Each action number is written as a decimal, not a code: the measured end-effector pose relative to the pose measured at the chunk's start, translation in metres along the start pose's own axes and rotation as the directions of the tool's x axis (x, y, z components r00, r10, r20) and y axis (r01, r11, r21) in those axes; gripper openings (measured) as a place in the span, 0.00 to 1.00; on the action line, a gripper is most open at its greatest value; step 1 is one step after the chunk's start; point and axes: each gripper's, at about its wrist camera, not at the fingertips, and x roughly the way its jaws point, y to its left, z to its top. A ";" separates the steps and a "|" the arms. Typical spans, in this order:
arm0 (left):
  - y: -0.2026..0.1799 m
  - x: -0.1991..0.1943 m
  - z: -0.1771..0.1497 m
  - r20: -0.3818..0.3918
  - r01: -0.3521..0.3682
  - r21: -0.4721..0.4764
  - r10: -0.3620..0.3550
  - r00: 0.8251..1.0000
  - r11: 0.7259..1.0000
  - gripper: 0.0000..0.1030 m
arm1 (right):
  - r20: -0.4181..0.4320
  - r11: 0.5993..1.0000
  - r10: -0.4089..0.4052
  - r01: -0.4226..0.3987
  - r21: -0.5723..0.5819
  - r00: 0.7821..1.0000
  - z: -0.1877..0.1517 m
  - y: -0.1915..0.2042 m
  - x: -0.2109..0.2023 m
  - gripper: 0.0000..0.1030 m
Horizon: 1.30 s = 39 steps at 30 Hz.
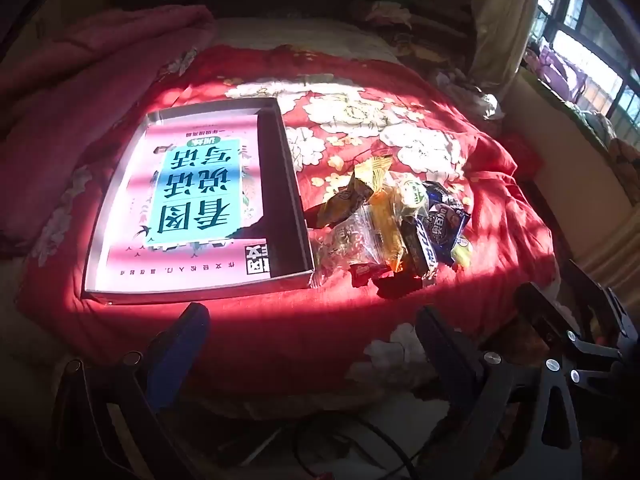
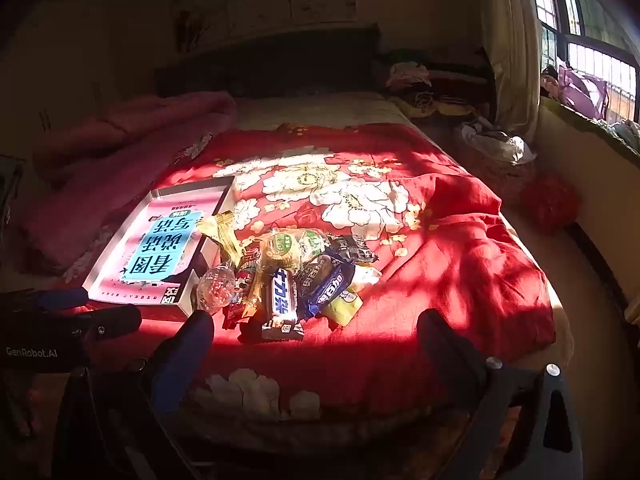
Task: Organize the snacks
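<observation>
snack pile (image 2: 296, 276) beside shallow box (image 1: 298, 200) on red quilt (image 2: 460, 256) — both grippers' fingers (image 1: 180, 344) (image 2: 188, 344) spread wide, empty

A quilt (image 1: 400, 128) covers the bed, and on it lies a box (image 1: 296, 200) with a book (image 1: 192, 200) flat inside. Just right of the box sits a heap of snacks (image 1: 392, 220), its left edge touching the box wall. Left of the box a blanket (image 1: 80, 80) is bunched up. Behind the quilt, clothes (image 2: 420, 84) are piled near the headboard. A window (image 2: 592, 40) stands to the right, with a curtain (image 2: 516, 40) beside it. The left gripper (image 1: 312, 320) and the right gripper (image 2: 316, 328) hang before the quilt's near edge, left one before the box, right one before the snacks.
</observation>
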 end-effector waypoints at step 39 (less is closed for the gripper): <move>-0.001 -0.004 -0.001 0.003 0.092 -0.015 -0.091 0.996 0.996 0.99 | 0.014 0.999 -0.010 0.010 -0.038 1.000 0.000 0.008 -0.006 1.00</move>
